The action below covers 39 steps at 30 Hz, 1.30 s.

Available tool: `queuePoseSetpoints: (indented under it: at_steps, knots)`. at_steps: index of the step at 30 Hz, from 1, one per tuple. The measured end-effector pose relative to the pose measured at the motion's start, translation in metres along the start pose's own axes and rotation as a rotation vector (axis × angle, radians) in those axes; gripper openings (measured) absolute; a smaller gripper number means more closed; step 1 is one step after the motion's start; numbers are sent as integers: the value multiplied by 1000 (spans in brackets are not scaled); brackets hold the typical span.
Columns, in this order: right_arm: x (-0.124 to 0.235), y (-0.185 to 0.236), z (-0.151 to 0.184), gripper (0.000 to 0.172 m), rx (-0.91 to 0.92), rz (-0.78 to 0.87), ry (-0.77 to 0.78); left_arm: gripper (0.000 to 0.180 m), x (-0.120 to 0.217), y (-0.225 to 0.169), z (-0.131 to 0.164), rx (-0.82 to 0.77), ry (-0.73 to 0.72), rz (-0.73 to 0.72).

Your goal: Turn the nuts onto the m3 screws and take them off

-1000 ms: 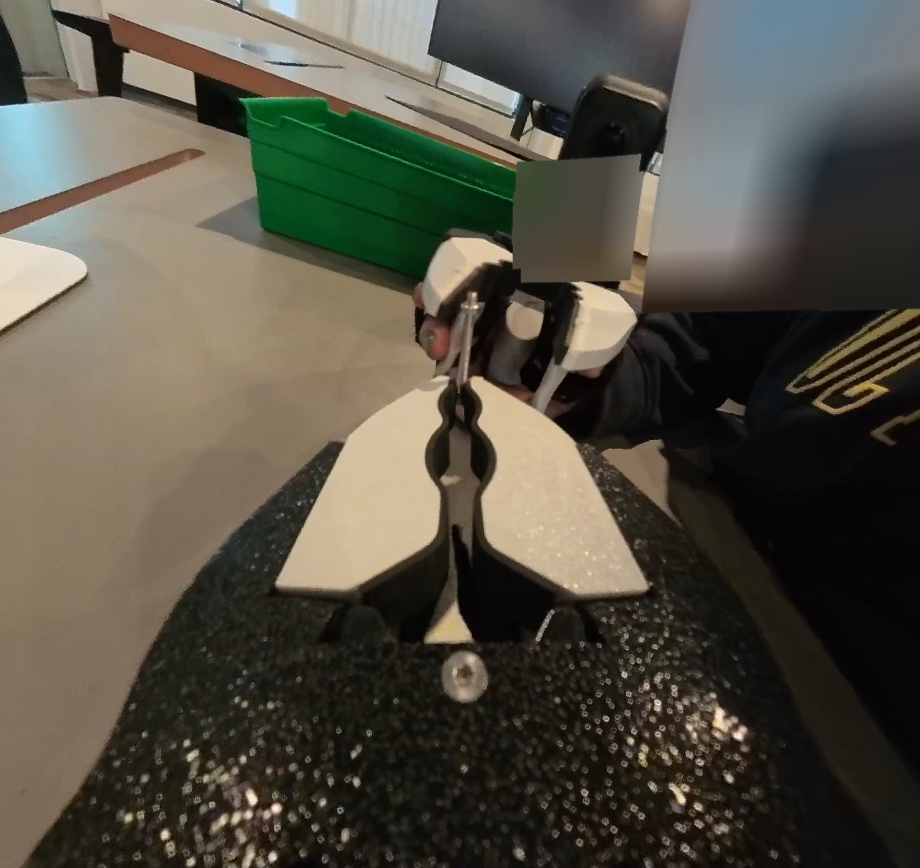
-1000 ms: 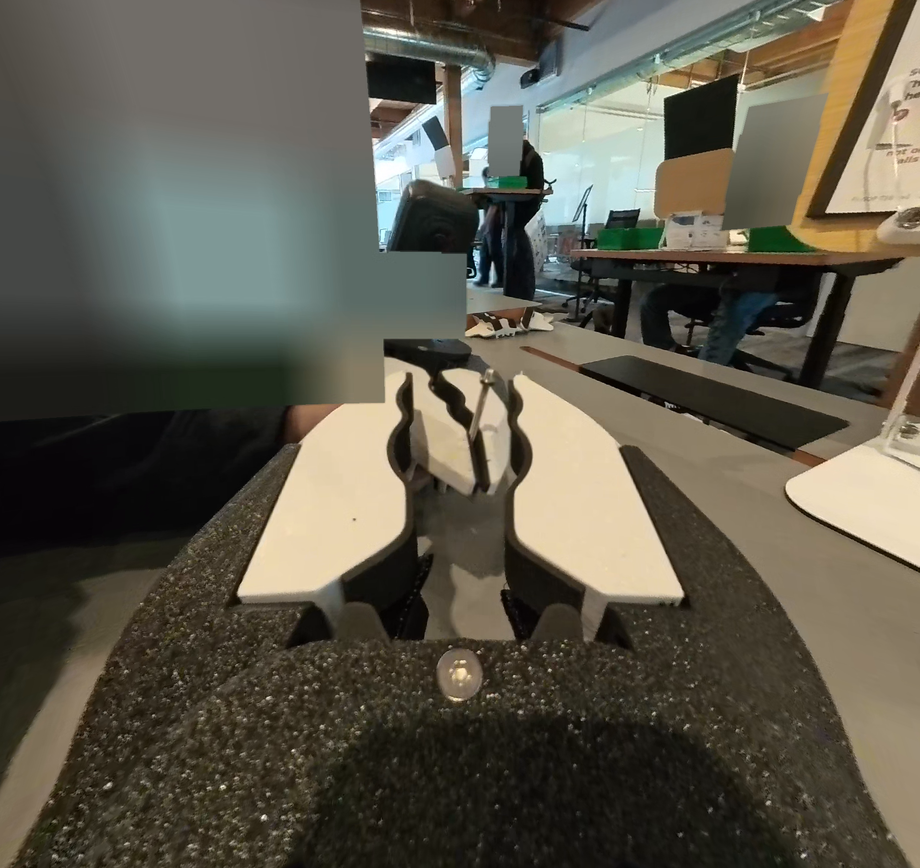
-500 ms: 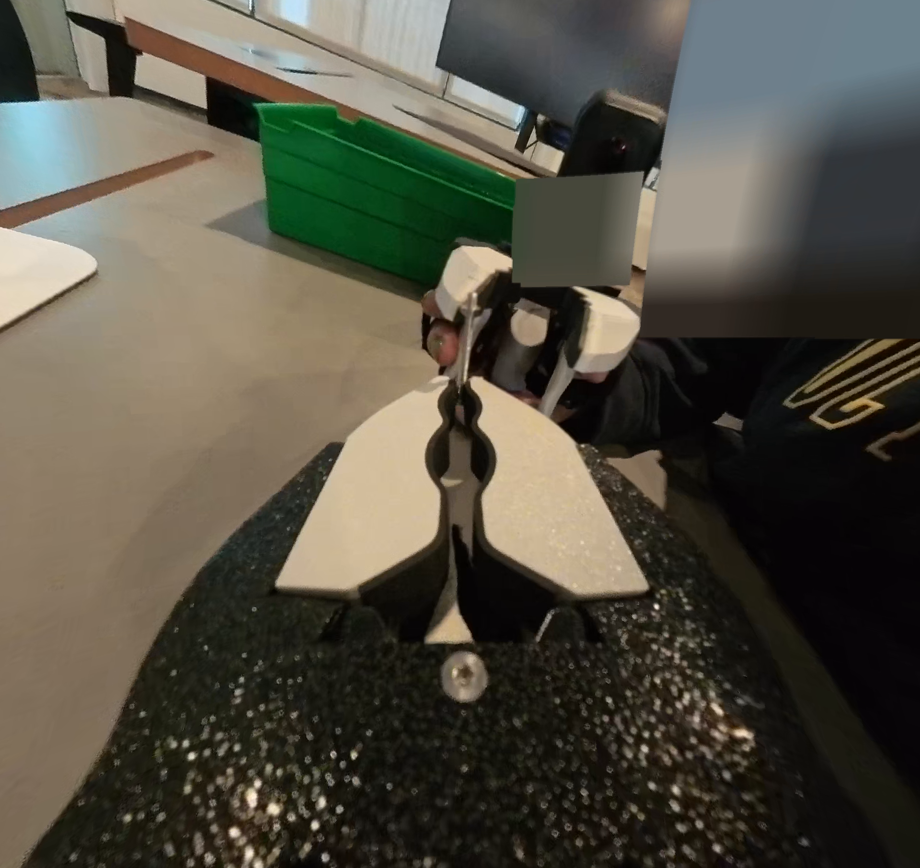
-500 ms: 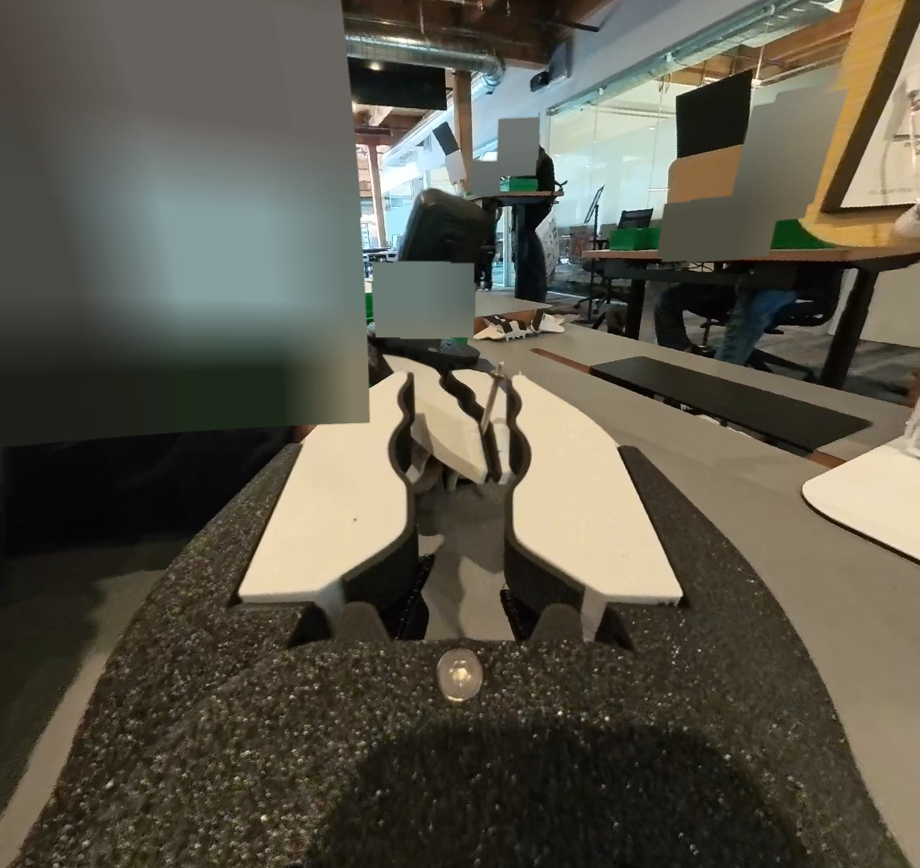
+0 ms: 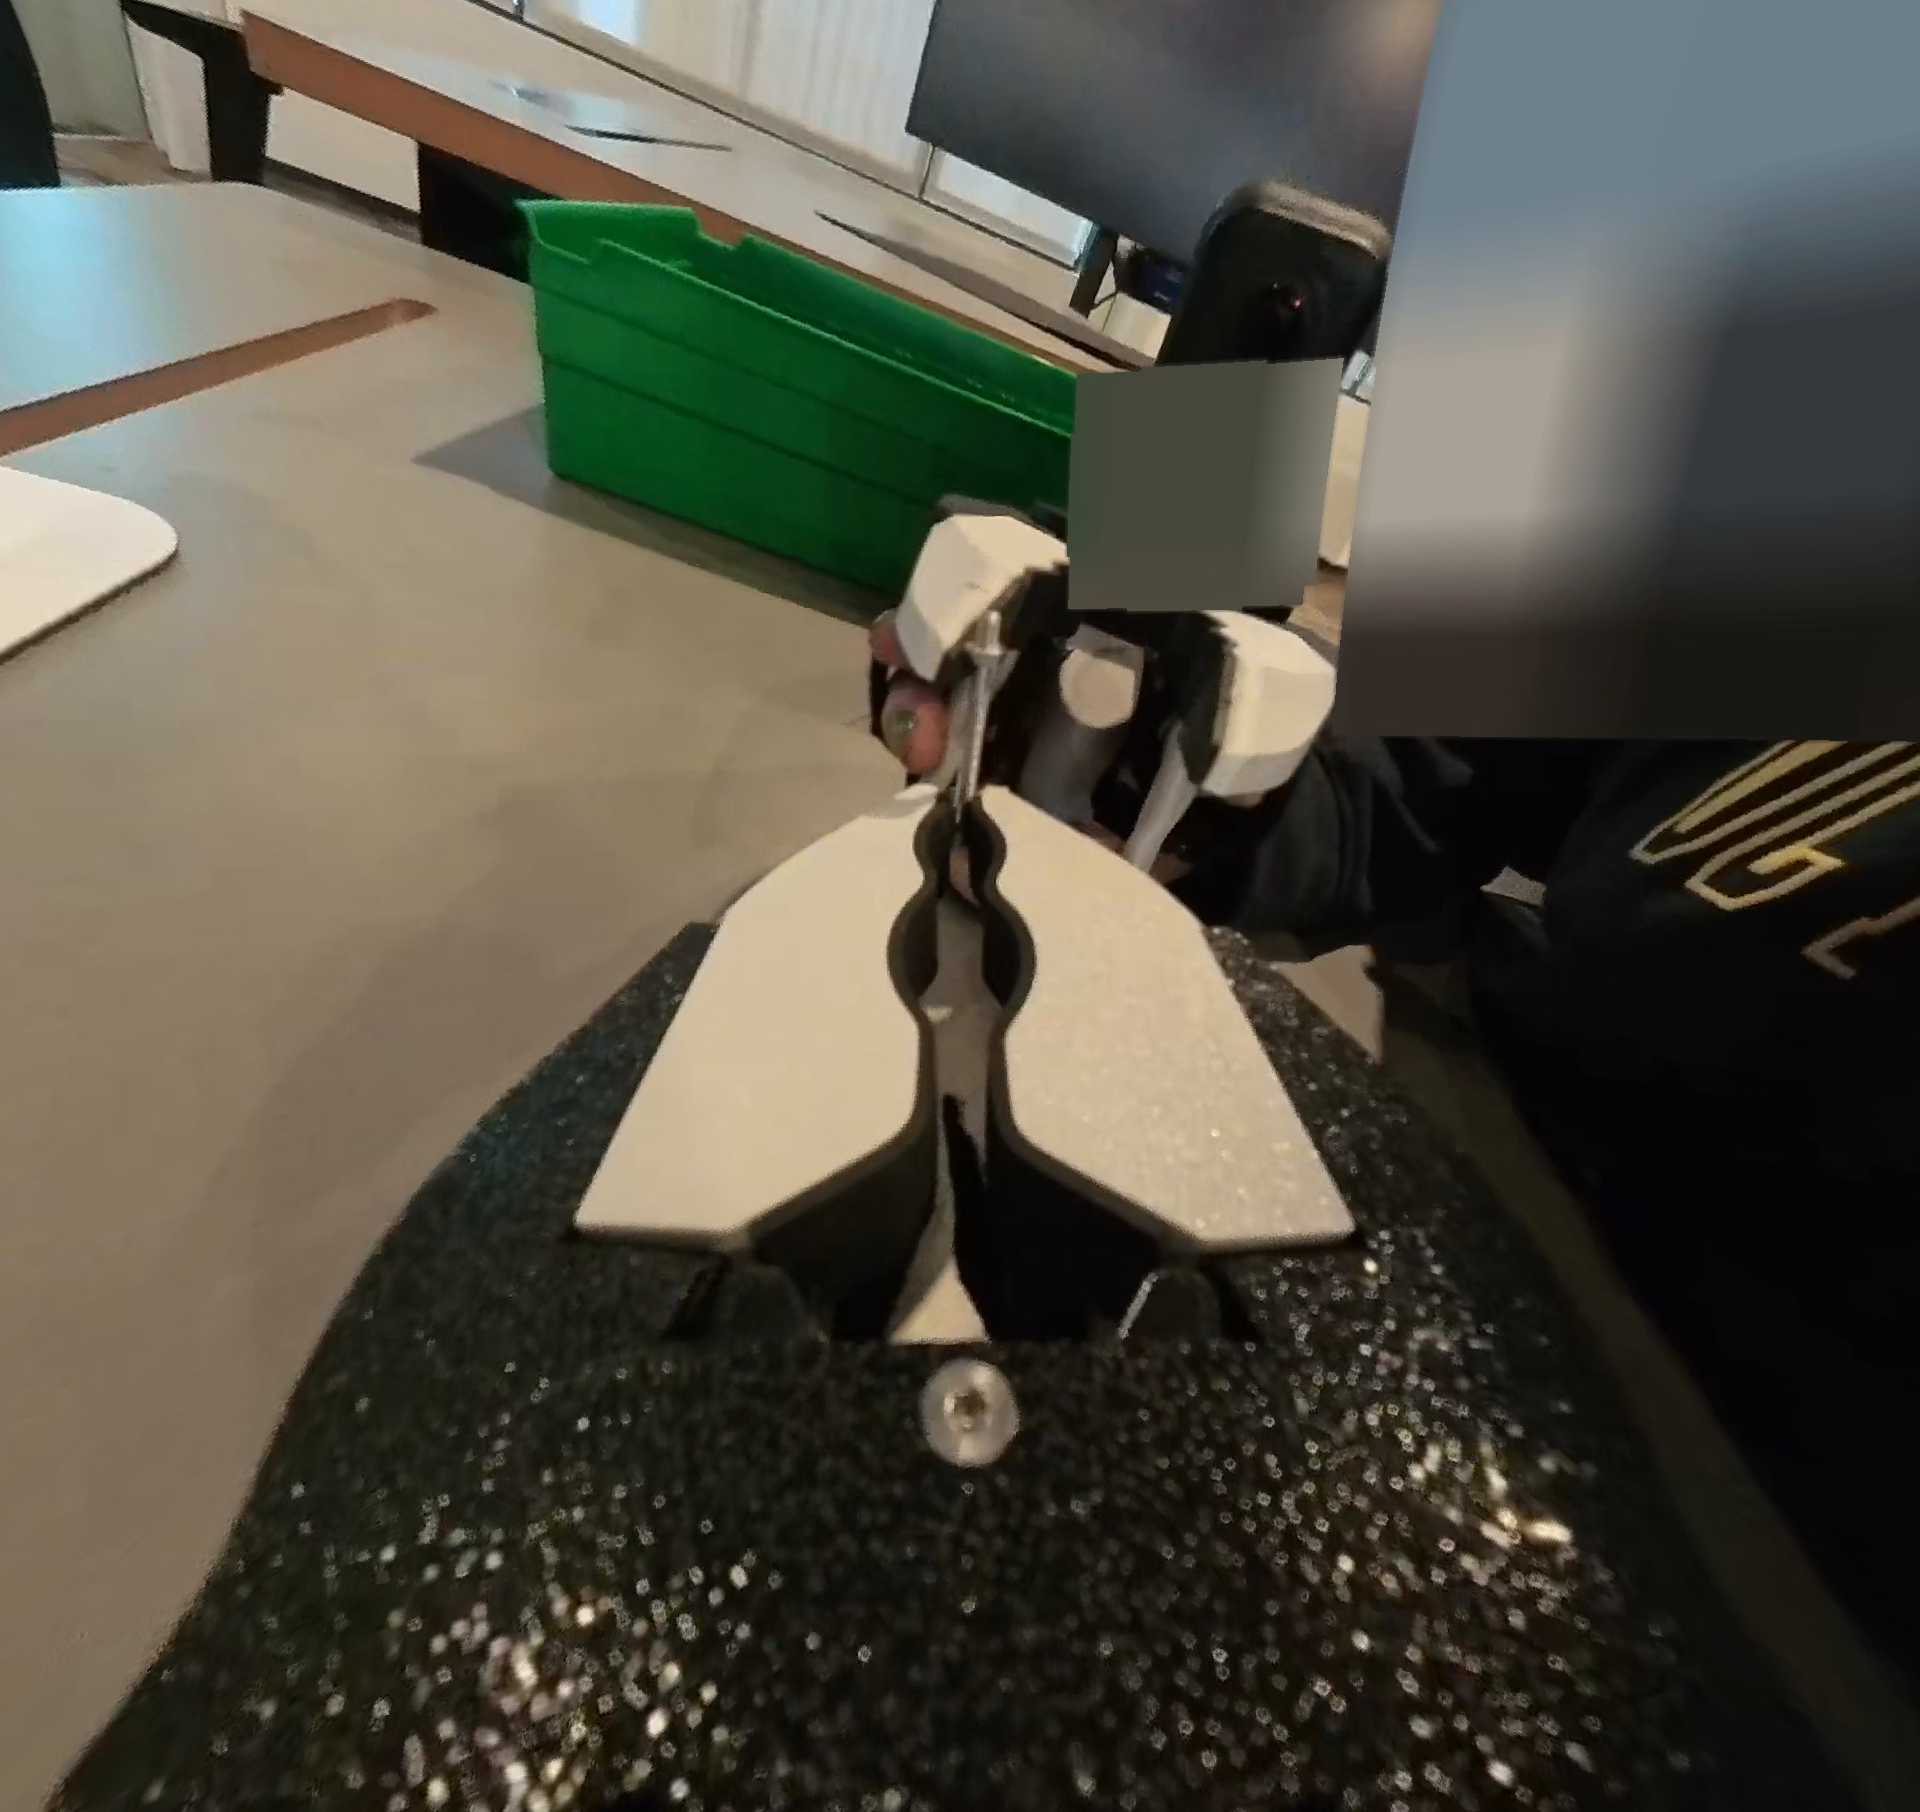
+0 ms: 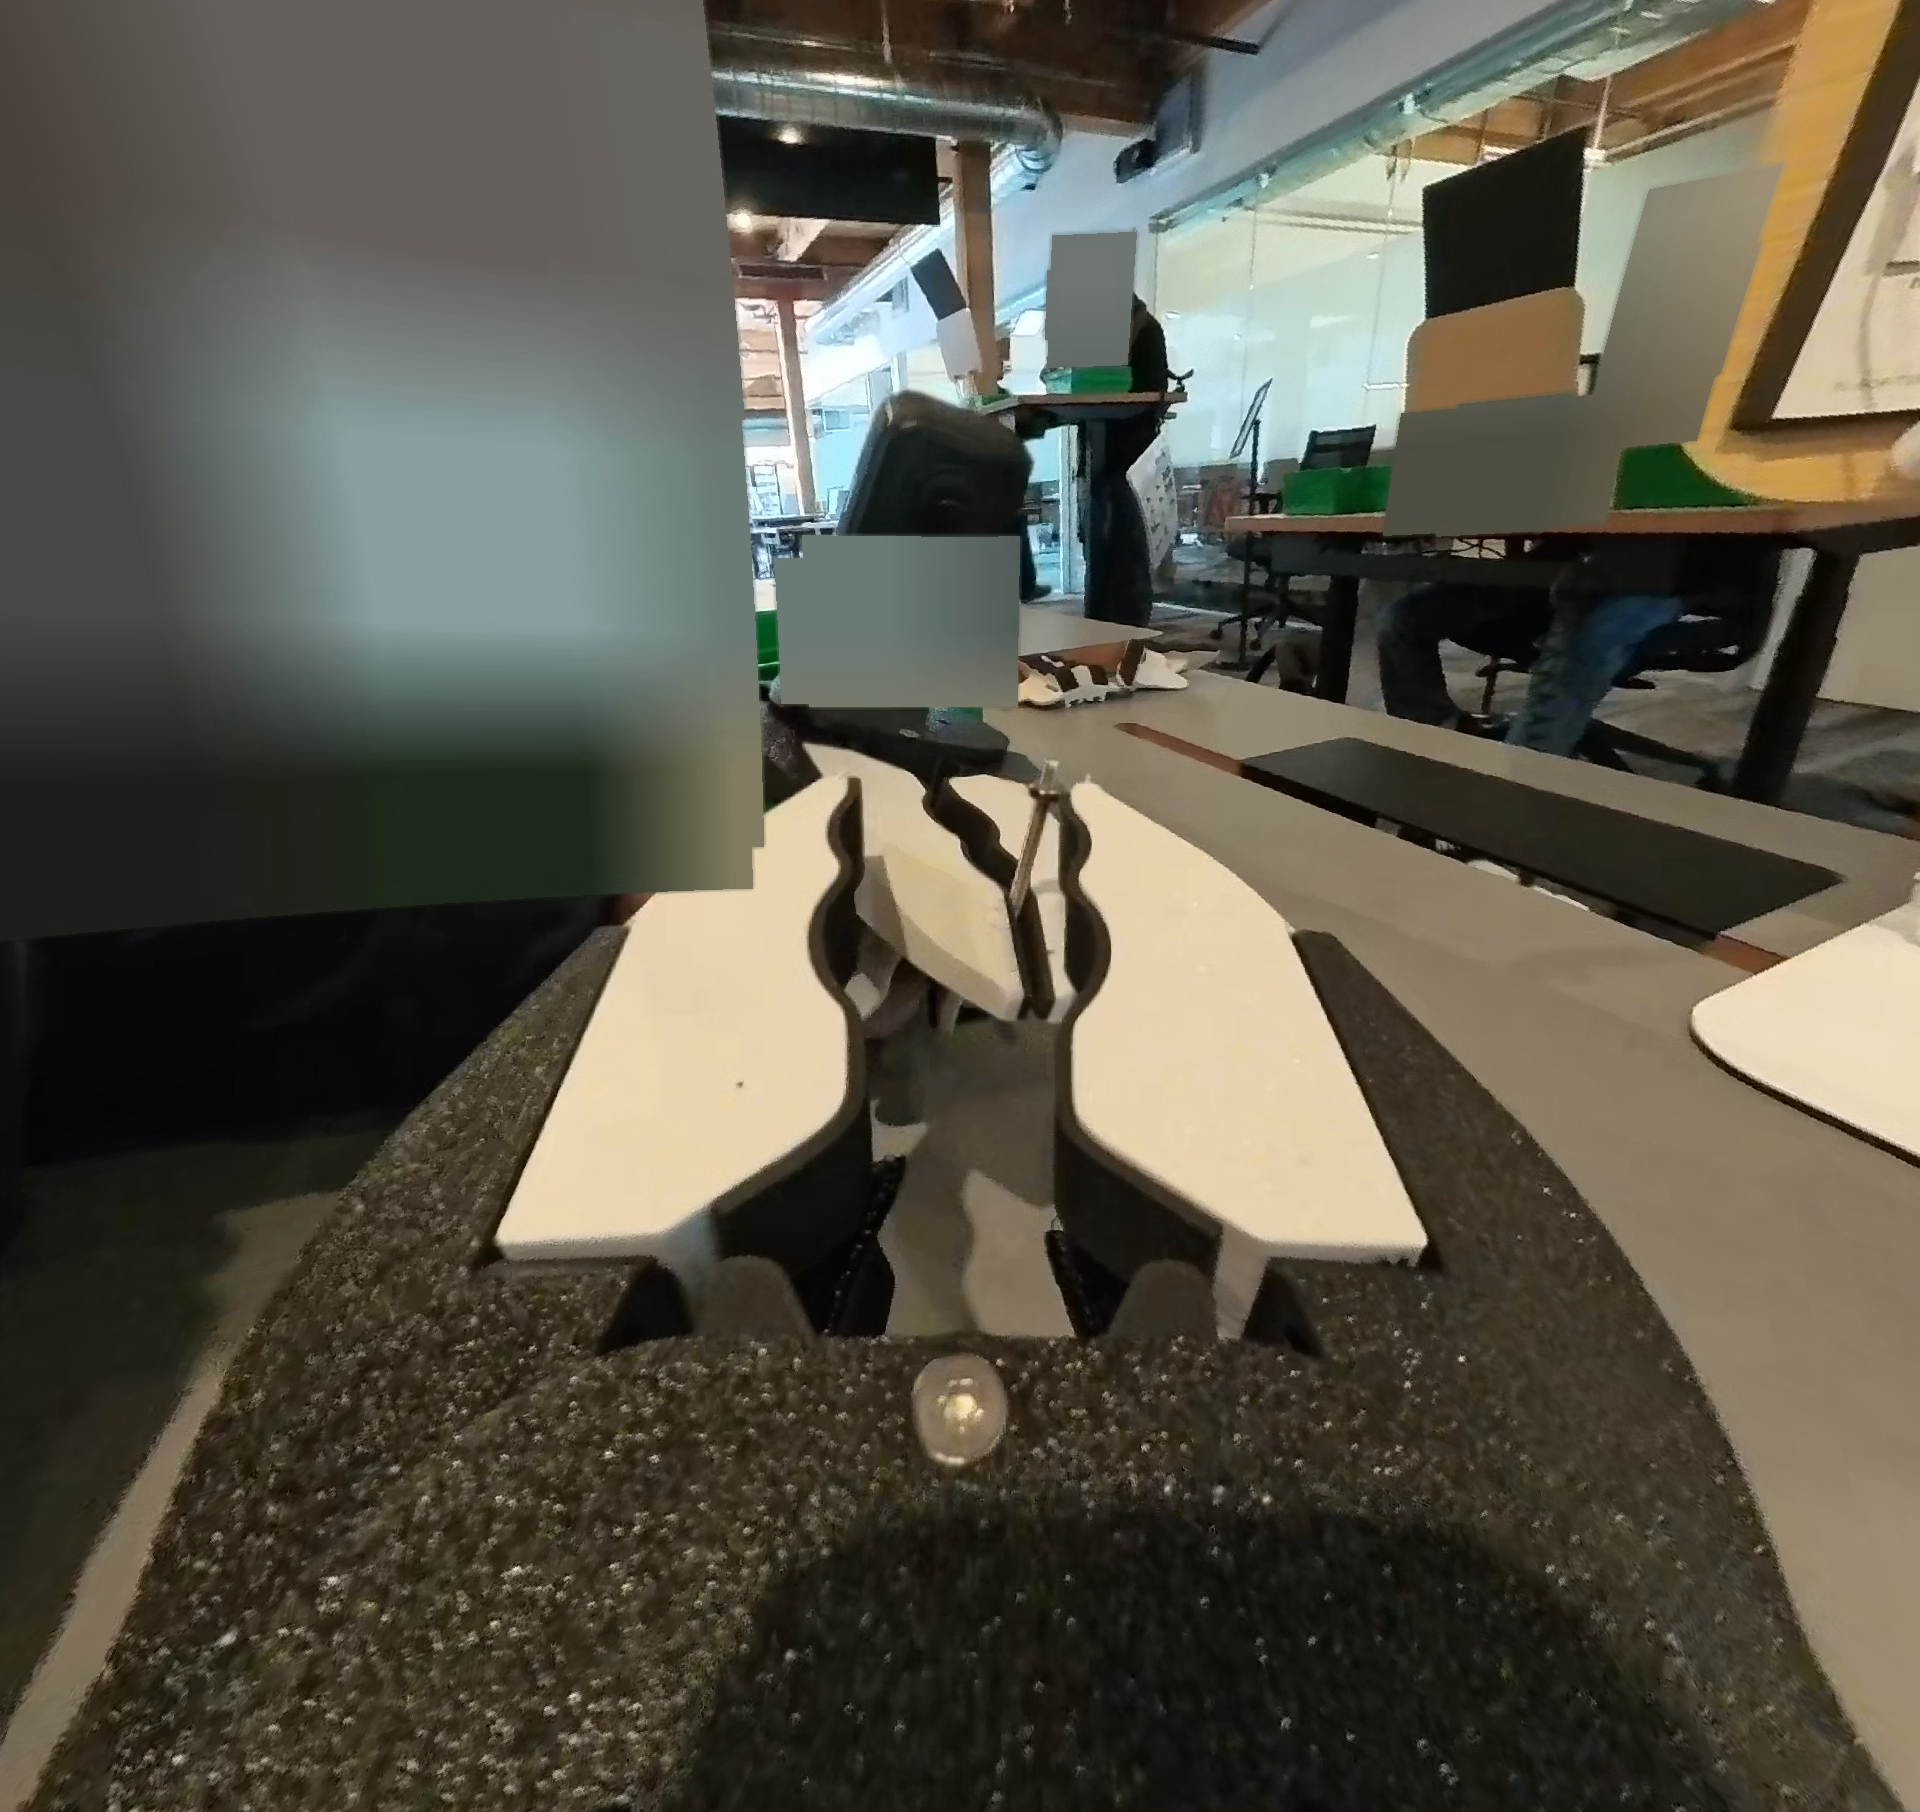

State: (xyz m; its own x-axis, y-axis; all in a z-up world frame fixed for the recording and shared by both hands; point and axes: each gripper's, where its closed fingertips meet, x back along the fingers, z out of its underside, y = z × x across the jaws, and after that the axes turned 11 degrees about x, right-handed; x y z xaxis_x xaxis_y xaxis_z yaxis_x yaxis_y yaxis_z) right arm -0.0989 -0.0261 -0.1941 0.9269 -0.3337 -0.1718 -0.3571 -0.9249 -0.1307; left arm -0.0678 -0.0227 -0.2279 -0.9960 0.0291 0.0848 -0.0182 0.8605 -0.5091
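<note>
So the left gripper [image 5: 961, 806] has its white fingers [image 5: 821, 983] pinched together right at the tips on the bottom end of a thin silver m3 screw [image 5: 977, 713] — jaws basically closed on it, only the wavy black slot showing further back. The screw's long axis runs pretty much straight up out of the tips, leaning just slightly to the right in the left wrist view, with a little nut [image 5: 987, 650] sitting near the top and a short bit of thread poking above it. From the right wrist view the same screw [image 6: 1034, 858] reads as a steep diagonal, top end tilted a bit to the right, bottom end down where the other gripper's tips meet. The right gripper [image 6: 961, 791] is standing clearly open around all of this, its two white fingers [image 6: 1195, 1014] well apart; the screw stands just inside the right-hand finger, near its tip, but I can't tell whether the nut is actually touching that finger or just close to it. The other finger is well clear, so nothing is clamped on that side. Everything's held up above a grey table [image 5: 312, 723] — not resting on it. Behind sits a green bin [image 5: 748, 412], plus a white pad [image 5: 62, 557] off at the table's edge and a black mat [image 6: 1538, 827] further along the table.
</note>
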Motion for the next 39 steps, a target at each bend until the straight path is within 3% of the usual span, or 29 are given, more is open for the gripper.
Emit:
queuePoseSetpoints:
  at_steps: [8, 18, 26, 35, 39]
  knots:
    - [-2, 4, 1, 34, 15, -23, 16, 2, -12, -10, 17, -39, 124, 41]
    - [1, -2, -2, 34, -35, -8, -17, 2, -2, -1, 0, 29, 1, 16]
    - [-2, 5, 2, 33, 8, -35, 17, 2, -13, -8, 19, -25, 142, 29]
    - [1, -1, -2, 36, -39, -11, -19, 2, -2, 0, 1, 35, 7, 4]
    - [0, 0, 0, 34, -20, -4, -11, 2, -4, -7, 6, 22, 44, 51]
